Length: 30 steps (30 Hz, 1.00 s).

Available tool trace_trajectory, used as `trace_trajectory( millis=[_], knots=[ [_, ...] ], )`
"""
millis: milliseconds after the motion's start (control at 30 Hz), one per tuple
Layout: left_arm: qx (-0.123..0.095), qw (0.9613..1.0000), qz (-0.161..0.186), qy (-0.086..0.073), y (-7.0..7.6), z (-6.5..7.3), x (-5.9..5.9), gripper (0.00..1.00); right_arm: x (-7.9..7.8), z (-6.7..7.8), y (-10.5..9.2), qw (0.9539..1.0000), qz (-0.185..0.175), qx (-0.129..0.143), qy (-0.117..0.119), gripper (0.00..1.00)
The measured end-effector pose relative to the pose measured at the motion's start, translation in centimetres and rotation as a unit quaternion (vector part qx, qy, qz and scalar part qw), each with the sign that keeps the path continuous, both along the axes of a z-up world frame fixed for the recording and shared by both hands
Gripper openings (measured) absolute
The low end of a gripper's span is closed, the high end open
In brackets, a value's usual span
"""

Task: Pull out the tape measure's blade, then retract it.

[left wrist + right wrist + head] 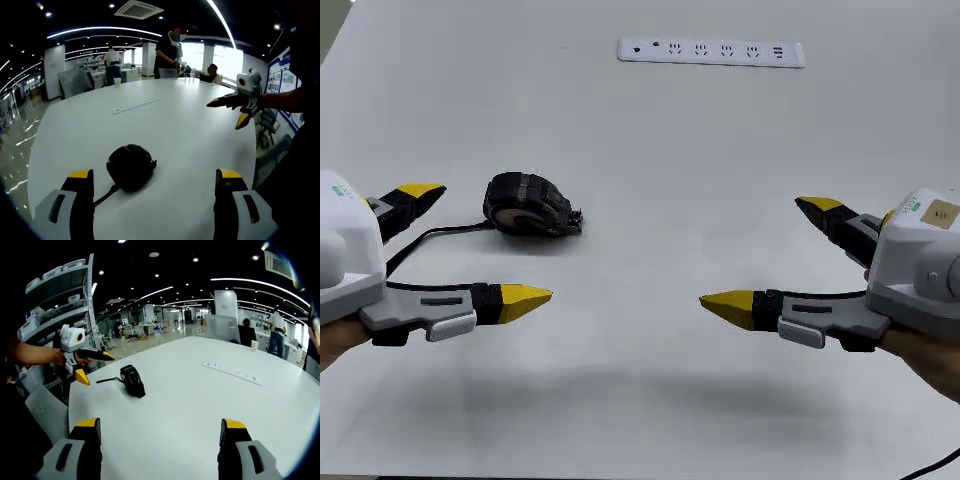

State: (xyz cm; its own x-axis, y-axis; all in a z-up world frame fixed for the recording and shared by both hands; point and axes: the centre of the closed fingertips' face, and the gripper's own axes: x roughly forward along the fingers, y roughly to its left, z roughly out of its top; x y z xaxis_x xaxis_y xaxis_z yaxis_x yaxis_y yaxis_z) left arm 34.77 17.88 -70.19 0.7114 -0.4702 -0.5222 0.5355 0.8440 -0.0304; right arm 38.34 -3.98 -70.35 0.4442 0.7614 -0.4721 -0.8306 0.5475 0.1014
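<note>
White bench (650,150), round, its edges cut off in the head view. Power strip (711,51) lies flat at the far side, socket detail too small to read. Left tongs (494,241) at near left, spread wide, gripping nothing. Right tongs (752,251) at near right, likewise spread wide and empty. Both hands are cropped by the frame edges. Tape measure (528,204) sits on the bench left of centre, near the left tongs' far tip, untouched. Its body is black and its markings and blade tip are hard to make out. Black strap (440,235) trails left from it, its end hidden behind the left tongs.
</note>
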Motion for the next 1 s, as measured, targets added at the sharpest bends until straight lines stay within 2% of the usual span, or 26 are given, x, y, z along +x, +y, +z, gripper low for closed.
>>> trace_trajectory(
  millis=[167, 267, 400, 667, 1000],
  knots=[
    [0.003, 1.0000, -0.007, 0.004, 0.4, -0.3, 0.4, 0.99, 0.8, 0.0, 0.4, 0.9999, 0.013, 0.003, -0.001, 0.99],
    [0.002, 0.9999, -0.010, 0.006, 0.7, -0.4, 0.8, 0.99, 1.0, -0.3, 0.9, 0.9997, 0.025, -0.003, 0.001, 0.99],
    [0.011, 0.9996, -0.023, 0.010, 1.0, -0.7, 1.1, 0.99, 1.0, -0.7, 1.6, 0.9989, 0.046, -0.004, 0.004, 0.99],
    [0.027, 0.9982, -0.050, 0.019, 1.7, -1.2, 1.9, 0.99, 1.5, -1.6, 3.0, 0.9954, 0.094, -0.019, -0.001, 0.99],
    [0.044, 0.9952, -0.083, 0.026, 1.5, -1.8, 3.0, 0.98, 2.5, -2.2, 4.2, 0.9911, 0.130, -0.028, -0.008, 0.96]
  ],
)
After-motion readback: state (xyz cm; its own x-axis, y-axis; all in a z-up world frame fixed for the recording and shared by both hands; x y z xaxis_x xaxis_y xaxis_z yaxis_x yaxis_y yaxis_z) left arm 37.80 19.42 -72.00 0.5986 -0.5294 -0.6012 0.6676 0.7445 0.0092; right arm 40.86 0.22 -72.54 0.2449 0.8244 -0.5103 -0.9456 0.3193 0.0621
